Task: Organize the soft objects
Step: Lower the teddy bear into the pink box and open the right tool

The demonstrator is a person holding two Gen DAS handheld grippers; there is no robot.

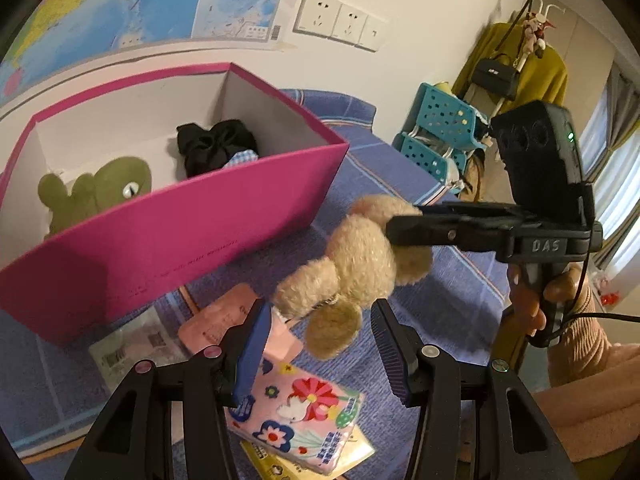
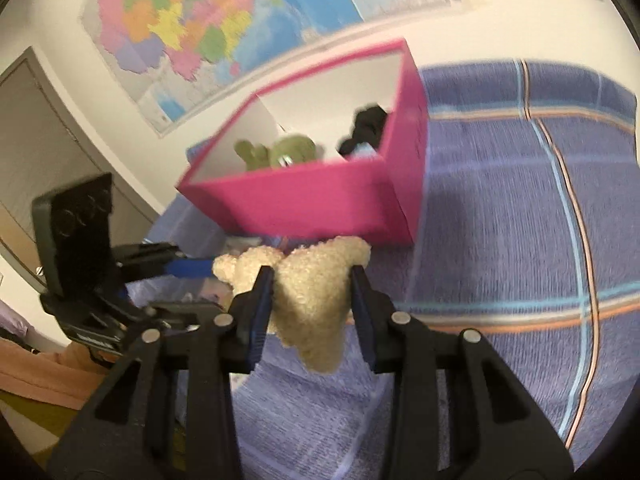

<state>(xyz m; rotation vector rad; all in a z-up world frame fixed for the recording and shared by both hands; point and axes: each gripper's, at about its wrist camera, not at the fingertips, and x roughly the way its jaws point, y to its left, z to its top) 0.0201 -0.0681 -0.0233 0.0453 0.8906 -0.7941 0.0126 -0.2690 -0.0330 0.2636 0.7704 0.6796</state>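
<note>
A beige teddy bear point(image 1: 360, 264) point(image 2: 316, 304) hangs above the blue striped bedsheet point(image 2: 500, 220), just in front of a pink open box point(image 1: 200, 232) point(image 2: 312, 200). My right gripper point(image 2: 312, 272) point(image 1: 404, 220) is shut on the bear, its pads pressing both sides of the body. My left gripper point(image 1: 320, 308) point(image 2: 196, 284) is open; the bear's foot dangles between its fingers without touching them. Inside the box lie a green plush toy point(image 1: 100, 188) point(image 2: 280, 152) and a black cloth bundle point(image 1: 216, 148) point(image 2: 368, 124).
On the sheet under my left gripper lie a floral tissue pack point(image 1: 304, 412), a pink pack point(image 1: 216, 324), a clear plastic packet point(image 1: 132, 344) and a yellow item point(image 1: 272, 460). Teal baskets point(image 1: 440, 136) and a coat rack point(image 1: 496, 72) stand beyond the bed. A pink-sleeved hand point(image 1: 560, 300) holds the right gripper.
</note>
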